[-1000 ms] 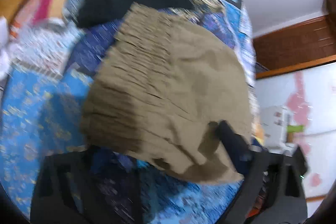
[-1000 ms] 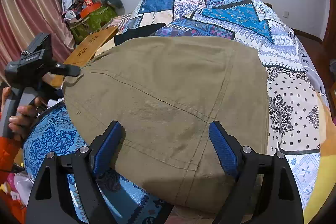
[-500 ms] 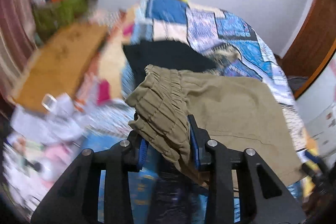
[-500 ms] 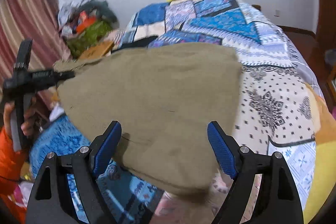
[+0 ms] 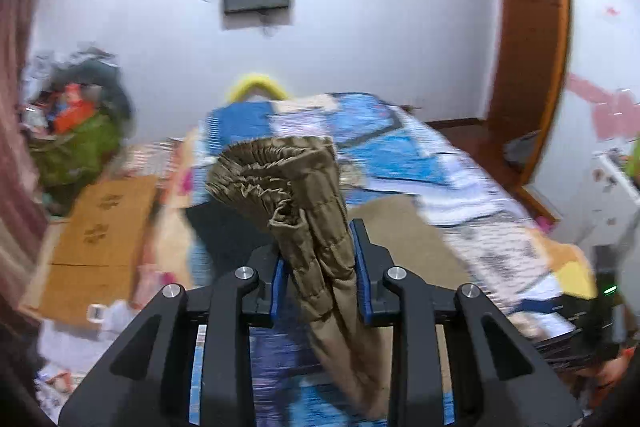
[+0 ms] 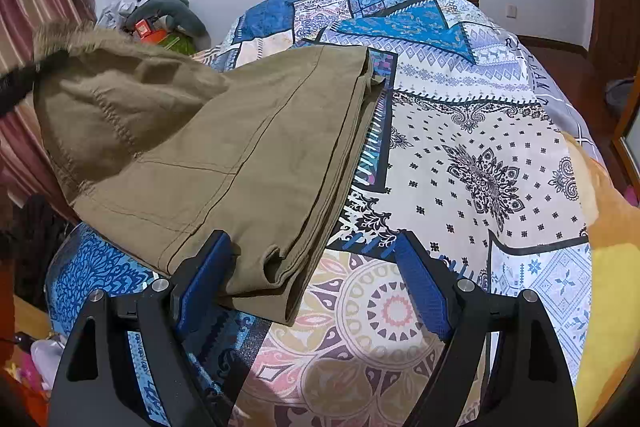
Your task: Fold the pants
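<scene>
Pants [image 6: 224, 147], khaki, lie across the left half of the right wrist view on the patterned bed [image 6: 480, 155], their gathered waistband lifted at upper left. Left tongs [image 5: 318, 267] have just been closing and clench that waistband [image 5: 280, 171]. Right tongs [image 6: 312, 287] stand released over the hem.

Khaki-olive pants [image 6: 240, 147] lie on a bedspread [image 6: 480, 167] patterned in blue, white and yellow patchwork.
</scene>
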`<state>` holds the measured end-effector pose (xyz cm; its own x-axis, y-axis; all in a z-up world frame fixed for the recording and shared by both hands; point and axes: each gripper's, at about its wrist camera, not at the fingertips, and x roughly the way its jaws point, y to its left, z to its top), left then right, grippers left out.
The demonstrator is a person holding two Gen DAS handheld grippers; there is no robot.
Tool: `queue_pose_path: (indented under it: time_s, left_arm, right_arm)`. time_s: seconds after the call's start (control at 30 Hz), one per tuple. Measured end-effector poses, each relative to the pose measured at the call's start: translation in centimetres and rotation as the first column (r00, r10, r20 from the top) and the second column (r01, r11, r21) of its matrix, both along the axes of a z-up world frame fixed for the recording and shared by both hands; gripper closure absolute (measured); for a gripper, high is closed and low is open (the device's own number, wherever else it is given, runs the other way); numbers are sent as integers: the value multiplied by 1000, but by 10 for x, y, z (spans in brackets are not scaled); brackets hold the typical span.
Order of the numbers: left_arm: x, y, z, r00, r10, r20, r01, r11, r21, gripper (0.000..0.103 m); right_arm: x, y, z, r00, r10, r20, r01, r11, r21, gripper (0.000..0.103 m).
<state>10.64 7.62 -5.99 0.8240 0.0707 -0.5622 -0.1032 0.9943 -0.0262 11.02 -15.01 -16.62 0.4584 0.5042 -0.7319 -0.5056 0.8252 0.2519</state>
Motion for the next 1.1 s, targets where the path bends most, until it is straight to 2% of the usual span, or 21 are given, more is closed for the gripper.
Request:
queue_pose_path:
  time_s: [0.03,0.2,0.3,0.47,0.5,0.53,0.57,0.6,0.63,0.67,0.77,0.9,1.1]
  left_arm:
    - [7,-5,1,999,-38,-12,38,998,-45,75]
    - [33,-32,0,984,-165,-64,155,978,-143,75]
    - [48,-52,-11,961,-247,-126,221,957,-188,75]
    - [57,-79,-30,919,-329,-218,278,931,-235,74]
    - [58,-83,-34,906,-351,-239,292,924,-247,67]
    - [55,-85,-35,898,-365,-248,303,918,-254,54]
    - [53,-87,-35,892,-376,-252,312,914,-259,45]
    - [50,-88,-33,900,-366,-239,308,919,-246,30]
    - [46,-88,-30,908,-352,-225,301,925,-232,23]
    - [42,-86,-26,921,-332,-202,291,934,-205,22]
    - [40,-77,-19,934,-307,-185,277,945,-171,15]
    - [49,-50,-18,960,-213,-184,197,975,-100,9]
    - [82,-8,-32,968,-108,-225,115,993,21,4]
  right_arm:
    - [0,0,0,1000,0,1,0,1000,3,22]
    - [-2,-2,0,1000,-4,4,3,1000,24,22]
    - [-2,-2,1,1000,-5,8,5,999,33,22]
    - [-4,-6,6,1000,-10,29,9,999,50,22]
    - [-5,-7,9,999,-13,35,11,999,53,22]
    - [-6,-8,10,999,-14,39,12,998,54,22]
    - [-7,-7,11,999,-15,42,13,998,55,22]
    - [-8,-8,13,999,-16,48,13,998,56,22]
    - [-9,-9,15,999,-15,51,12,998,57,22]
    - [-10,-10,16,998,-15,56,12,998,59,21]
    - [-14,-12,21,997,-17,69,13,998,65,21]
    - [-15,-13,26,997,-26,78,20,997,77,21]
    - [-13,-11,37,995,-32,97,21,994,105,21]
